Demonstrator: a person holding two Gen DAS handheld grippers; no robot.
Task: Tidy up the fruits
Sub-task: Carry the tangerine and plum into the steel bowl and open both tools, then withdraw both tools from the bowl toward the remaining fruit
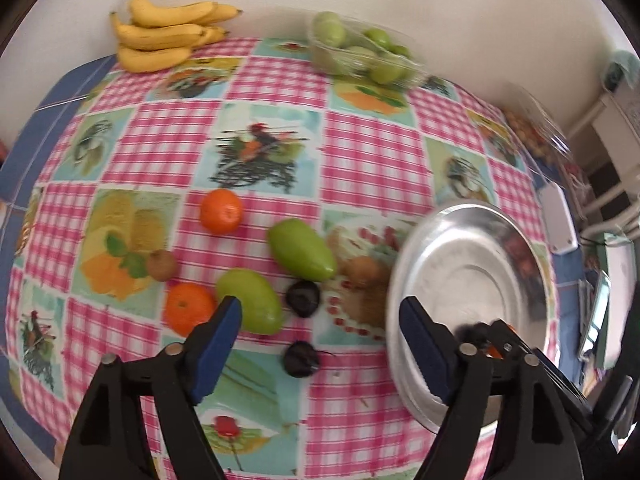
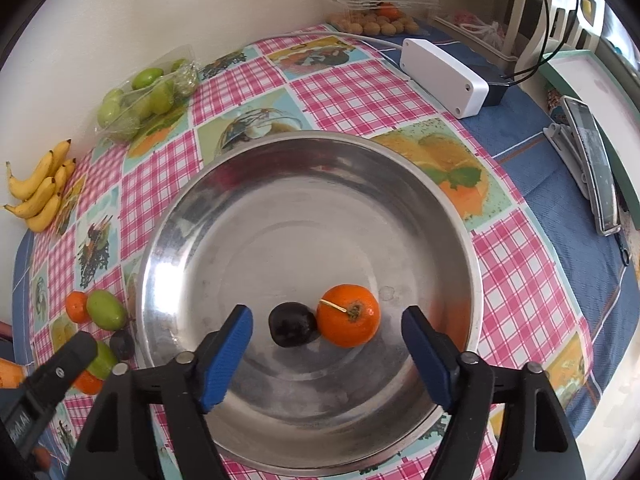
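A steel bowl (image 2: pixel 300 208) holds a tangerine (image 2: pixel 348 316) and a dark plum (image 2: pixel 290 324) side by side. My right gripper (image 2: pixel 328 320) hangs open above them, touching neither. Left of the bowl (image 1: pixel 472 264), loose fruit lies on the checked cloth: two tangerines (image 1: pixel 221 211) (image 1: pixel 188 314), two green mangoes (image 1: pixel 300 249) (image 1: pixel 252 300), a kiwi (image 1: pixel 161 265) and two plums (image 1: pixel 303 298) (image 1: pixel 300 359). My left gripper (image 1: pixel 320 320) is open over the nearer plum, with nothing between its fingers.
Bananas (image 1: pixel 164 36) and a clear tub of green fruit (image 1: pixel 360 48) sit along the wall at the back. A white box (image 2: pixel 444 76), a phone (image 2: pixel 592 168) and a clear tub of small brown fruit (image 2: pixel 376 20) lie to the right of the bowl.
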